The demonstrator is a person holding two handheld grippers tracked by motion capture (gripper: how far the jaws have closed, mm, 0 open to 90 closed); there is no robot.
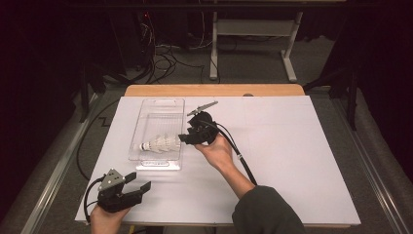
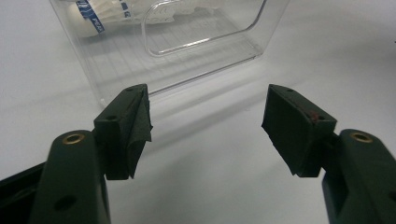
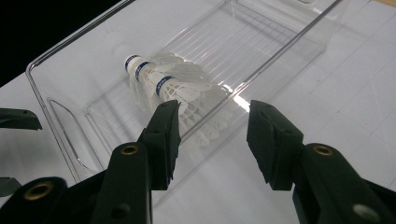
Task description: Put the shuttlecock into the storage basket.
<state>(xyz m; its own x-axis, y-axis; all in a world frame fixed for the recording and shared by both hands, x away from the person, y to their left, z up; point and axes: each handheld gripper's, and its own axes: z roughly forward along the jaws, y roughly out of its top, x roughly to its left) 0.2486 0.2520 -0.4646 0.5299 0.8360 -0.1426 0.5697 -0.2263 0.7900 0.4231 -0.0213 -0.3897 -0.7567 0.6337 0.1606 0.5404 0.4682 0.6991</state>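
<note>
Lying inside the clear tray (image 1: pixel 158 105), near its front end, the shuttlecocks (image 1: pixel 159 144) sit just left of the right gripper (image 1: pixel 185 138), jaws released above the tray's right wall. The left gripper (image 1: pixel 139 185) rests near the table's (image 1: pixel 292 161) front-left edge, jaws apart, empty. Its own view shows blue bands on the corks; wide bare table lies to the right.

— Is any writing legible here?

— Only traces. The white feather shuttlecocks (image 3: pixel 163 81) lying in the clear plastic tray (image 3: pixel 60 121) carry blue bands with white lettering, seen in the right gripper view.

— Can the letters be read?

— No. In the left gripper view the blue band (image 2: pixel 92 14) shows a few white characters, too small and blurred to make out.
</note>
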